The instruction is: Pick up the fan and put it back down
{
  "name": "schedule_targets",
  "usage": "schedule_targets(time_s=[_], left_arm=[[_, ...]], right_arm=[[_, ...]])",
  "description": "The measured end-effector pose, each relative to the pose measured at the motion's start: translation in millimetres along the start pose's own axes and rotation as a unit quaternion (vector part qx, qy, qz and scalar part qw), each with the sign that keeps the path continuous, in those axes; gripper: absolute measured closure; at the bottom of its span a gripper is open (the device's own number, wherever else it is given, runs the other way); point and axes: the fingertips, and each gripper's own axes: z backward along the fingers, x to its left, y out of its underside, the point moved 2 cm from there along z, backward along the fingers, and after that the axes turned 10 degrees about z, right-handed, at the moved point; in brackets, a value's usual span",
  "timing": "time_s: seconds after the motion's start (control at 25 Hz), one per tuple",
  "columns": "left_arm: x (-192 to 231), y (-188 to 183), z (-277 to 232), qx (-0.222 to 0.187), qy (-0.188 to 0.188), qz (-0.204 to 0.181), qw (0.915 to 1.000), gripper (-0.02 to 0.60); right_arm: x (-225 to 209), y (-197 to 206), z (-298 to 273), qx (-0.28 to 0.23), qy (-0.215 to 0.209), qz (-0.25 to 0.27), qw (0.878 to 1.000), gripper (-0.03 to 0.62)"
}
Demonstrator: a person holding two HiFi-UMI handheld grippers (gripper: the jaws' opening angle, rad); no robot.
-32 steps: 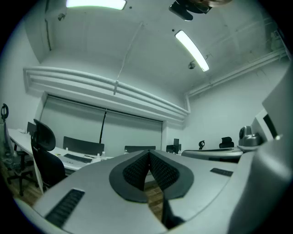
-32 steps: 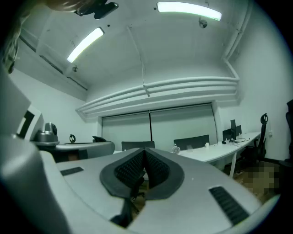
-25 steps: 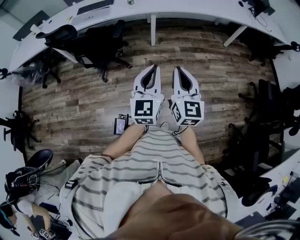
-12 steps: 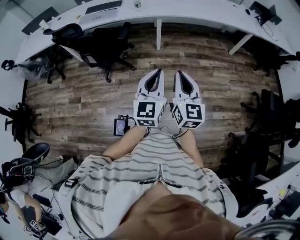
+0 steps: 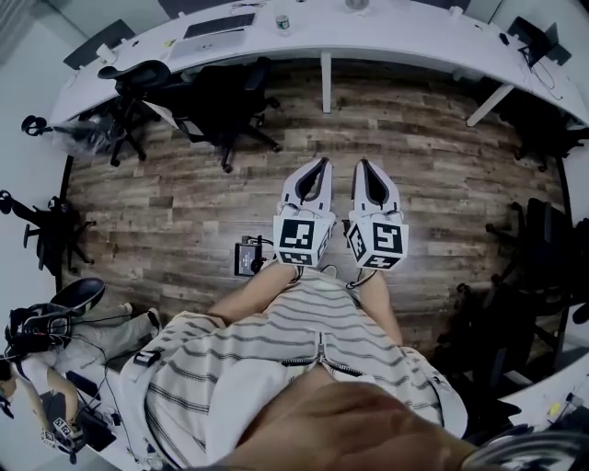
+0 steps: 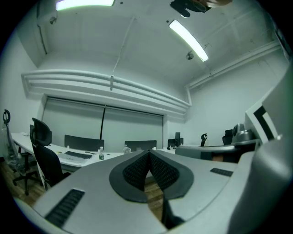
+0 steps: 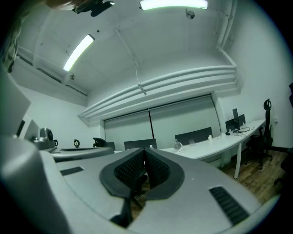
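A small white fan (image 7: 177,145) stands on the long curved white desk (image 5: 414,37) ahead; it also shows as a round shape (image 6: 127,149) right of a bottle, and at the top edge of the head view (image 5: 356,5). My left gripper (image 5: 323,164) and right gripper (image 5: 361,166) are held side by side over the wooden floor, pointing level at the desk and well short of it. Both are shut with nothing between their jaws, which also shows in the left gripper view (image 6: 149,153) and the right gripper view (image 7: 145,150).
Black office chairs (image 5: 230,92) stand before the desk at left, more chairs (image 5: 543,248) at right. A bottle (image 5: 282,20) and a keyboard (image 5: 221,26) lie on the desk. A small black device (image 5: 248,256) sits on the floor. A person with gear (image 5: 37,368) is at lower left.
Both grippers have moved together toward the desk and sunk a little; the desk and chairs now show closer in the head view. The jaws have stayed shut.
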Motion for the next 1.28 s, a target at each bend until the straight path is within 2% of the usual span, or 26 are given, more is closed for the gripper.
schedule_targets(time_s=[0.12,0.32,0.76,1.08,1.28], left_arm=[[9.0,7.0,-21.9,0.006,-0.001,0.010,0.9999,0.574],[19.8,9.2,-77.1,0.012,0.015,-0.001,0.9998,0.574],[76.3,-25.1,-210.0,0.006,0.037,0.002,0.9993,0.574],[123.0,-43.3,-277.6,0.008,0.040,0.001,0.9992,0.574],[153.5,-45.9,-314.1,0.021,0.048,0.016,0.9985,0.574]], right_arm=[[-12.4,4.4,-18.6,0.003,0.005,0.002,1.000,0.582],[-35.7,8.1,-66.2,0.002,0.013,0.008,1.000,0.582],[-82.9,-8.8,-201.3,0.001,0.029,0.016,0.999,0.582],[-93.6,-13.8,-285.8,0.004,0.025,0.017,1.000,0.582],[-97.1,-15.8,-331.1,0.009,0.024,0.018,1.000,0.582]])
